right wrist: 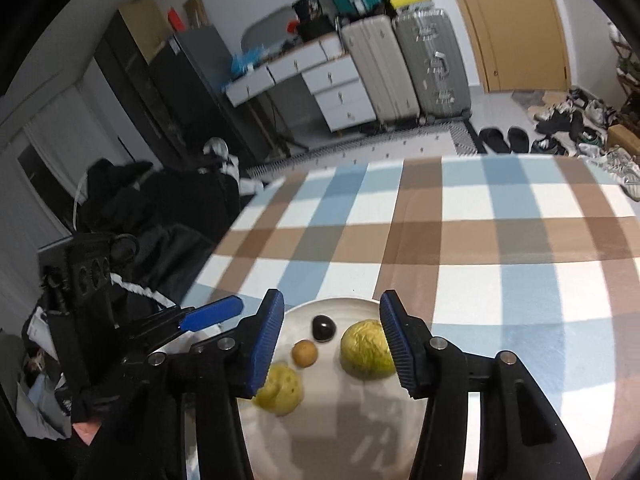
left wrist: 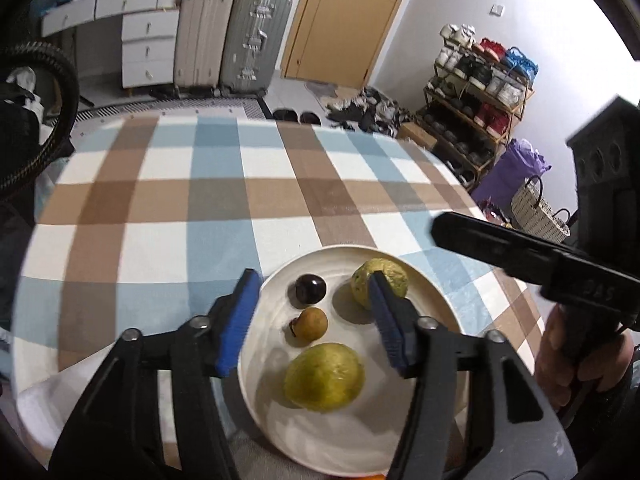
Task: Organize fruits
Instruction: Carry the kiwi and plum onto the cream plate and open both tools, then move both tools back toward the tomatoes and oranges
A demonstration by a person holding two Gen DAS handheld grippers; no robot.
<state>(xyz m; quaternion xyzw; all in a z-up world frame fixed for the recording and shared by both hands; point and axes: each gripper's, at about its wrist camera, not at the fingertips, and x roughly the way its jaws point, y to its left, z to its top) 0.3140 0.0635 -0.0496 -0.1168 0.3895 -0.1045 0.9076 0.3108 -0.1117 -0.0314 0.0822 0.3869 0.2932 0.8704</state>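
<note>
Currently both your left gripper [left wrist: 314,322] and right gripper [right wrist: 332,344] hover spread wide, empty, over the white plate [left wrist: 424,292] holding four fruits.

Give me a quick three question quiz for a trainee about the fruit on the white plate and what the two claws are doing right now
1. How many fruits lie on the white plate?
2. True or false: the left claw is shut on the dark round fruit.
3. Which fruit lies nearest the right claw's right finger: A) the small brown fruit, B) a large yellow-green fruit, C) the dark round fruit?

Key
1. Four: two large yellow-green, one small brown, one dark round.
2. False: both claws are open and hold nothing.
3. B.
</note>
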